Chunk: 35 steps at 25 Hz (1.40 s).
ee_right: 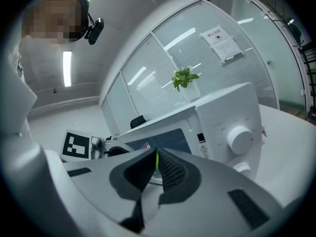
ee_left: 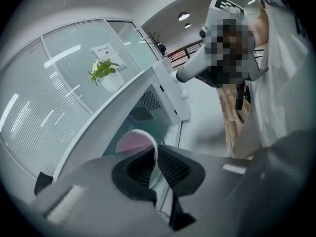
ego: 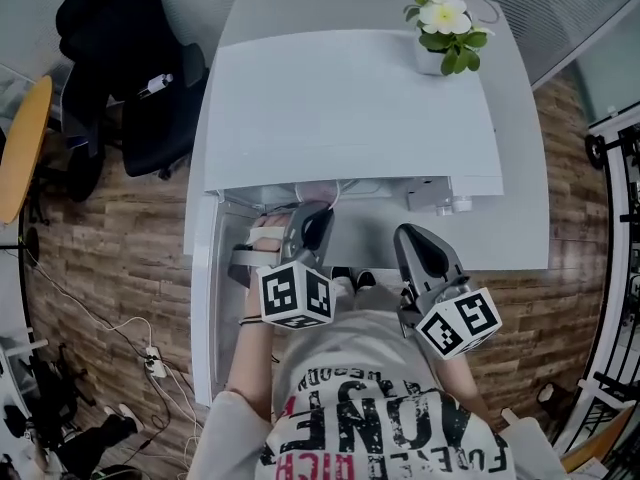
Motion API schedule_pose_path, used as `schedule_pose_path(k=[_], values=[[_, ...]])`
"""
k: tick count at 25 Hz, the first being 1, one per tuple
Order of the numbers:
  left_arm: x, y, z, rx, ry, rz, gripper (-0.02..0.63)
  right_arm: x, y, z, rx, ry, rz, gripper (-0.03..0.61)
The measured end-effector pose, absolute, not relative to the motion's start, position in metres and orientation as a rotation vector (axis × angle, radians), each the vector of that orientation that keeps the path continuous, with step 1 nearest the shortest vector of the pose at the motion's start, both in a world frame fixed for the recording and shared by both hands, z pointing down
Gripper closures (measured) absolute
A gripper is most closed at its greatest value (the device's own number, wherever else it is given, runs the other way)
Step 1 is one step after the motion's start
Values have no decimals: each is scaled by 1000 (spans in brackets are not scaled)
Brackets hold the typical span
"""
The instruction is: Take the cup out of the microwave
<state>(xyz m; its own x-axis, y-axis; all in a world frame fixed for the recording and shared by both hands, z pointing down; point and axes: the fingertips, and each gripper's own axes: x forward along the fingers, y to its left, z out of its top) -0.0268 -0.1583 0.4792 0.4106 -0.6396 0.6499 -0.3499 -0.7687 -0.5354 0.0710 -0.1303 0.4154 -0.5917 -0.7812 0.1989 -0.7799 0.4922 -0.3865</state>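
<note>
A white microwave (ego: 350, 108) stands on a white table (ego: 520, 218), its front facing me. In the left gripper view, a cup (ee_left: 132, 143) with a pink inside and a white rim hangs just in front of the microwave's cavity (ee_left: 140, 113). My left gripper (ee_left: 154, 166) is shut on that rim, one pad inside the cup and one outside. In the head view the left gripper (ego: 300, 223) is at the microwave's front left. The right gripper (ego: 410, 236) hovers to its right, before the control panel (ee_right: 240, 138). Its jaws (ee_right: 157, 168) are shut, with nothing between them.
A potted plant (ego: 445, 30) with a white flower sits on the microwave's top right corner. The open microwave door (ego: 203, 298) juts toward me at the left. A black office chair (ego: 130, 68) stands on the wooden floor to the left, near cables and a power strip (ego: 152, 363).
</note>
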Motion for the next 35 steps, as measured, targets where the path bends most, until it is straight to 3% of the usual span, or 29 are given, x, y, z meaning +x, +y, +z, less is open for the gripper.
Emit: schedule_pose_path(k=[35], values=[[15, -97, 447, -2245, 980, -1315, 583, 135, -106, 387, -1276, 2793, -578, 557]])
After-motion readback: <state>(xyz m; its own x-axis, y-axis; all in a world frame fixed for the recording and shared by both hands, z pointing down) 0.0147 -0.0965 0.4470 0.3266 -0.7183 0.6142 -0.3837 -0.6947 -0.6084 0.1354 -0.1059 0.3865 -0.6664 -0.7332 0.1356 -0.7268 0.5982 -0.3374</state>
